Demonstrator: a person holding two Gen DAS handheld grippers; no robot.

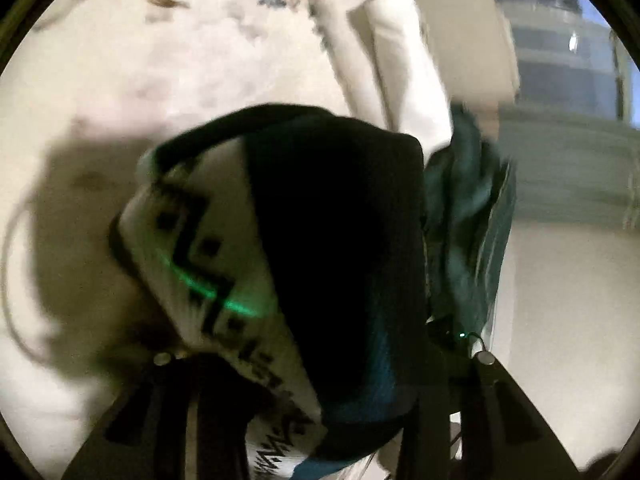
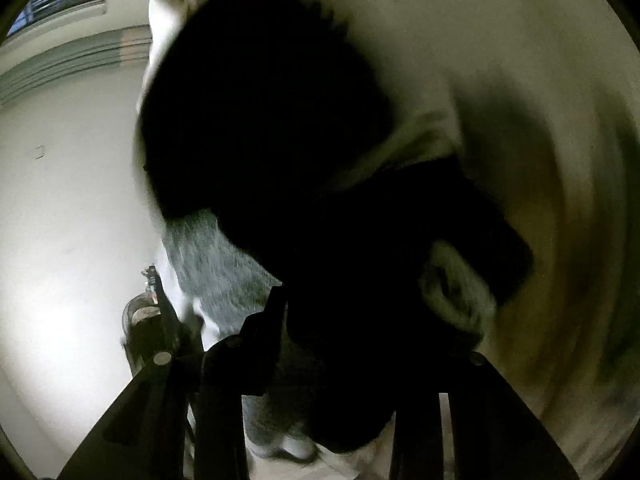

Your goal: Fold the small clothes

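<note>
In the left wrist view a small dark garment [image 1: 336, 240] with a white panel carrying a black geometric pattern [image 1: 192, 248] fills the middle and hangs lifted above the floral sheet [image 1: 180, 60]. My left gripper [image 1: 320, 408] is shut on its lower edge; the fingertips are buried in cloth. In the right wrist view the same dark garment [image 2: 260, 120] blocks most of the frame, with a grey knit part [image 2: 212, 264] below it. My right gripper [image 2: 320, 400] is shut on the dark cloth. Both views are blurred by motion.
A teal cloth [image 1: 468, 220] hangs right of the garment. A white pillow [image 1: 404, 64] lies behind it. A window [image 1: 560, 60] and a pale wall [image 2: 68, 184] stand beyond. A dark object [image 2: 152, 320] sits low against the wall.
</note>
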